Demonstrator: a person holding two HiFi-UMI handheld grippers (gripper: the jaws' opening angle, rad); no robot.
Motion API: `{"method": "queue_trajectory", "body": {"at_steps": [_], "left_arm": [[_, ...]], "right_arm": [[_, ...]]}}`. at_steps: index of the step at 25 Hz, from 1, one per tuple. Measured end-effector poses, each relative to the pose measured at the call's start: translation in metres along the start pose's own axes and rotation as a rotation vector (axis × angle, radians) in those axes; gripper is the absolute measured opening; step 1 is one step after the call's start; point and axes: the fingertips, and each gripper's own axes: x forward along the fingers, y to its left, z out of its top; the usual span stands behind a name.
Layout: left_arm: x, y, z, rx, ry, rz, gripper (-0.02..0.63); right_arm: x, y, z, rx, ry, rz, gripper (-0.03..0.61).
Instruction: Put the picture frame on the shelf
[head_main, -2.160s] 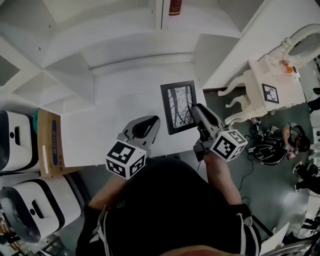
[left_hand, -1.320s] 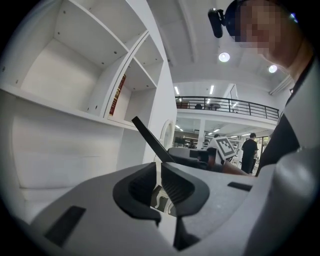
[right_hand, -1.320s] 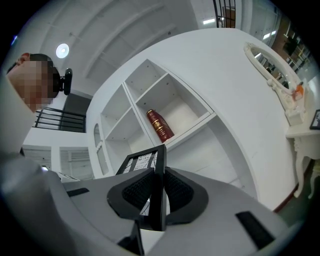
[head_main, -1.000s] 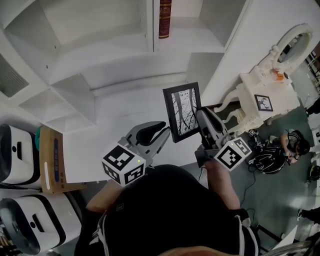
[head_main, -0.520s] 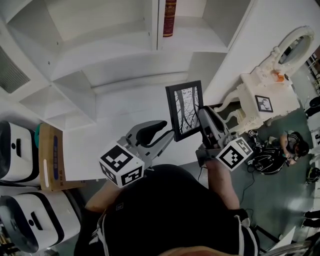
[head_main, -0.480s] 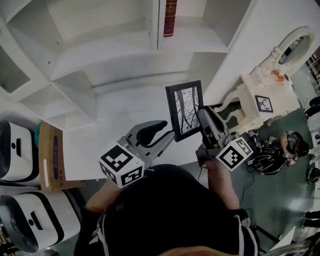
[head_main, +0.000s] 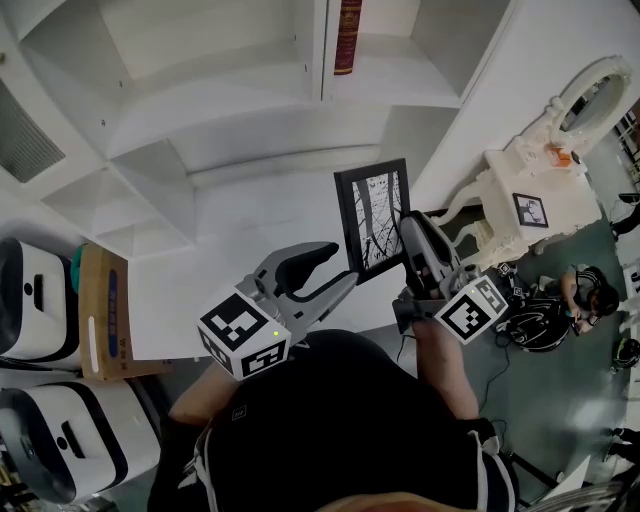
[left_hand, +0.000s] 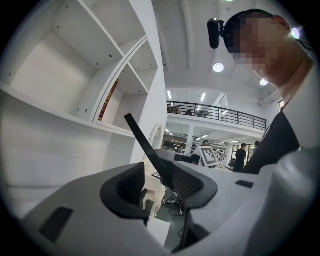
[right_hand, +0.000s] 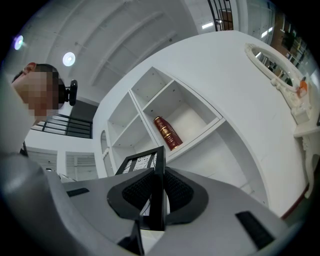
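The black picture frame (head_main: 372, 212) with a tree print is held up on edge over the white counter (head_main: 220, 250) below the white shelf (head_main: 250, 110). My right gripper (head_main: 408, 224) is shut on the frame's right edge; in the right gripper view the frame (right_hand: 150, 165) sits clamped between both pads of that gripper (right_hand: 152, 192). My left gripper (head_main: 345, 265) is at the frame's lower left corner and its jaws have just been opening. In the left gripper view the frame's edge (left_hand: 145, 142) slants between the wide jaws of this gripper (left_hand: 156, 182), close to the right pad.
A red book (head_main: 348, 35) stands in an upper shelf compartment. An ornate white table with a mirror (head_main: 530, 190) is at the right, with a person (head_main: 585, 290) on the floor beyond it. A cardboard box (head_main: 100, 310) and white machines (head_main: 30, 290) stand at the left.
The left gripper's jaws have spread apart and let go of the frame's lower left corner. The frame has stayed in the right gripper, shifting slightly right and up.
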Motion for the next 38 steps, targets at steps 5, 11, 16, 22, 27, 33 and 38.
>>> {"method": "queue_trajectory", "body": {"at_steps": [5, 11, 16, 22, 27, 33, 38], "left_arm": [[0.007, -0.003, -0.003, -0.005, 0.013, -0.03, 0.173], [0.017, -0.006, -0.003, 0.007, 0.025, -0.051, 0.173], [0.025, -0.007, -0.003, 0.004, 0.021, -0.052, 0.172], [0.024, 0.003, -0.002, -0.033, 0.004, -0.029, 0.122], [0.027, 0.008, 0.002, -0.063, -0.021, -0.014, 0.066], [0.039, 0.0, 0.004, -0.077, -0.039, -0.023, 0.029], [0.059, -0.018, 0.004, -0.071, -0.046, -0.041, 0.028]], "right_arm": [[0.005, 0.003, -0.002, 0.002, 0.003, 0.016, 0.074], [0.009, 0.009, -0.003, 0.0, 0.004, 0.045, 0.074], [0.01, 0.015, -0.008, 0.011, 0.026, 0.082, 0.075], [0.012, 0.016, -0.017, 0.043, 0.042, 0.102, 0.075], [0.007, 0.018, -0.009, 0.018, 0.041, 0.106, 0.075], [-0.012, 0.013, 0.0, 0.021, 0.027, 0.119, 0.077], [-0.034, 0.001, 0.011, -0.008, 0.035, 0.117, 0.077]]}}
